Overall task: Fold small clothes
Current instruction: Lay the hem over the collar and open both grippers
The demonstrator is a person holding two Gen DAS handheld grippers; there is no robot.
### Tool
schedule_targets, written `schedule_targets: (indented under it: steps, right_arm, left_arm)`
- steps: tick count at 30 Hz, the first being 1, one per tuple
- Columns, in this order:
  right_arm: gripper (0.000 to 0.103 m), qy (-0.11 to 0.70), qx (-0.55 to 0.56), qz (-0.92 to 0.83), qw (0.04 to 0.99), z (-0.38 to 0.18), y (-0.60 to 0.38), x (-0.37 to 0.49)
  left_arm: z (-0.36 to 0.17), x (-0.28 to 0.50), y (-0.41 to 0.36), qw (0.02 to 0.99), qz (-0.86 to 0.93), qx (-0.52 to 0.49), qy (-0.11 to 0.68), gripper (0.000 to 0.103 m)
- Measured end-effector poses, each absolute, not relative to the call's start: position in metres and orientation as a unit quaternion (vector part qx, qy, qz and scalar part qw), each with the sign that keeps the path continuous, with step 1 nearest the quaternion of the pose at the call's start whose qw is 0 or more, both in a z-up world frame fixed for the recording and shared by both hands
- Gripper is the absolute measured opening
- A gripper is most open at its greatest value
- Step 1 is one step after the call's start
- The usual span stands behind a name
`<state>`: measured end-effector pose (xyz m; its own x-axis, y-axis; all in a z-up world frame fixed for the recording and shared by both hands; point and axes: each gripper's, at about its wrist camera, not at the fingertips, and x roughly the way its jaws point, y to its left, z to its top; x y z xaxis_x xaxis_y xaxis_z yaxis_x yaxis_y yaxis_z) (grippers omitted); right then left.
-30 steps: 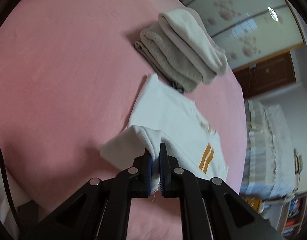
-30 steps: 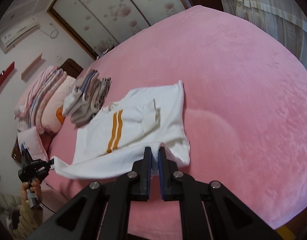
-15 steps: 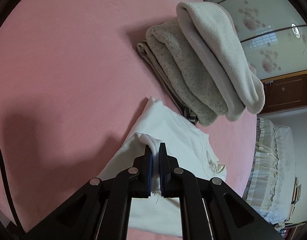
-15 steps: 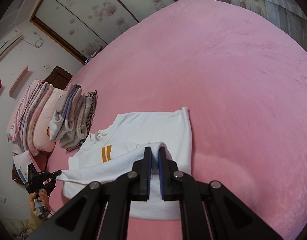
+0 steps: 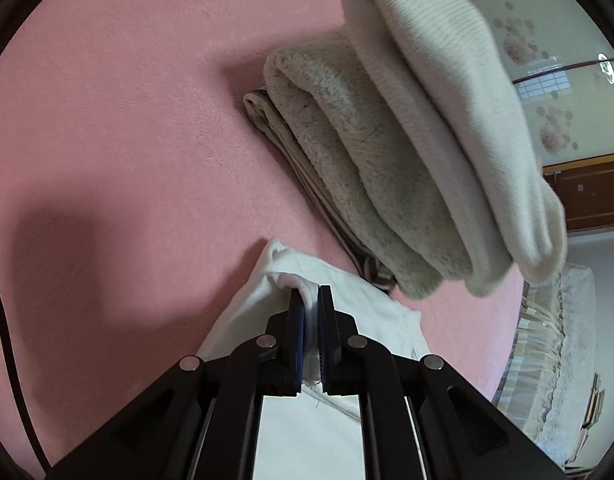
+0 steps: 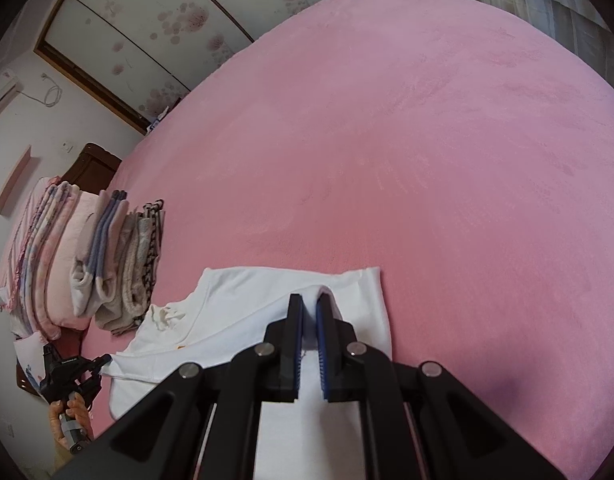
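Folded white shirt hides its orange stripes.

My count: one white shirt; one stack of folded clothes; one pile of pink bedding; my two grippers; one pink bed.

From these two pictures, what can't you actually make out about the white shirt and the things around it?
- White shirt: its near part is hidden behind the left hand-held gripper in the left wrist view, and behind the right hand-held gripper in the right wrist view.
- Shirt's orange marking: a tiny speck in the right wrist view, the rest covered by the folded-over cloth.
- Stack of folded clothes: small and far in the right wrist view, the number of pieces unclear.
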<state>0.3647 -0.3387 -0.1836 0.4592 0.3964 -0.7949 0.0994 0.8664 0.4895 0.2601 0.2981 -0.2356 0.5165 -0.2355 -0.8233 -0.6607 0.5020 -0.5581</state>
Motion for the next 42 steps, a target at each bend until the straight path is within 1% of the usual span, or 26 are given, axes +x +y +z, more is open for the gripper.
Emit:
schedule_targets:
  steps: [4,6,7,8,9,11,12,13,14,18,20,23,27,29,33,34,37,42]
  right_arm:
    - [0.006,0.522,0.240,0.077,0.815,-0.198,-0.338,0.377]
    - [0.007,0.530,0.238,0.070,0.811,-0.205,-0.337,0.380]
    - [0.007,0.533,0.239,0.065,0.809,-0.207,-0.338,0.381]
    - [0.008,0.534,0.244,0.062,0.807,-0.209,-0.339,0.381]
    - [0.010,0.535,0.248,0.062,0.805,-0.209,-0.340,0.380]
    - [0.026,0.527,0.256,0.057,0.808,-0.207,-0.343,0.379]
    - [0.037,0.519,0.261,0.056,0.812,-0.204,-0.345,0.377]
    - [0.044,0.510,0.265,0.056,0.816,-0.200,-0.347,0.376]
    - [0.045,0.499,0.270,0.057,0.821,-0.195,-0.349,0.374]
    - [0.046,0.475,0.264,0.061,0.837,-0.176,-0.350,0.370]
    - [0.046,0.469,0.235,0.070,0.848,-0.167,-0.343,0.366]
    - [0.046,0.470,0.164,0.089,0.863,-0.157,-0.318,0.358]
    - [0.045,0.472,0.084,0.116,0.870,-0.153,-0.287,0.344]
    - [0.040,0.475,0.057,0.129,0.869,-0.155,-0.272,0.338]
    - [0.022,0.493,0.029,0.151,0.856,-0.167,-0.248,0.332]
    - [0.020,0.499,0.023,0.154,0.853,-0.172,-0.242,0.331]
    - [0.016,0.514,0.010,0.169,0.841,-0.186,-0.222,0.328]
    - [0.016,0.527,0.013,0.185,0.829,-0.204,-0.196,0.332]
  left_arm:
    - [-0.248,0.268,0.297,0.727,0.154,-0.475,0.471,0.004]
    - [-0.252,0.270,0.295,0.726,0.152,-0.475,0.474,0.009]
    - [-0.252,0.270,0.294,0.727,0.149,-0.477,0.472,0.015]
    - [-0.251,0.269,0.293,0.728,0.143,-0.481,0.466,0.023]
    - [-0.250,0.268,0.292,0.732,0.134,-0.489,0.456,0.028]
    - [-0.246,0.261,0.294,0.741,0.127,-0.494,0.437,0.047]
    - [-0.243,0.258,0.295,0.746,0.126,-0.497,0.424,0.052]
    - [-0.238,0.255,0.296,0.752,0.128,-0.499,0.411,0.058]
    - [-0.233,0.252,0.297,0.758,0.127,-0.506,0.392,0.061]
    - [-0.222,0.237,0.302,0.766,0.138,-0.525,0.344,0.062]
    - [-0.217,0.231,0.300,0.771,0.152,-0.509,0.350,0.062]
    - [-0.207,0.224,0.284,0.796,0.155,-0.458,0.364,0.062]
    - [-0.194,0.218,0.245,0.841,0.142,-0.338,0.397,0.062]
    - [-0.189,0.215,0.218,0.860,0.122,-0.271,0.414,0.062]
    - [-0.194,0.214,0.172,0.873,0.071,-0.172,0.451,0.062]
    - [-0.198,0.217,0.159,0.871,0.056,-0.149,0.464,0.062]
    - [-0.214,0.224,0.133,0.861,0.023,-0.103,0.498,0.062]
    - [-0.236,0.236,0.098,0.840,-0.011,-0.075,0.538,0.062]
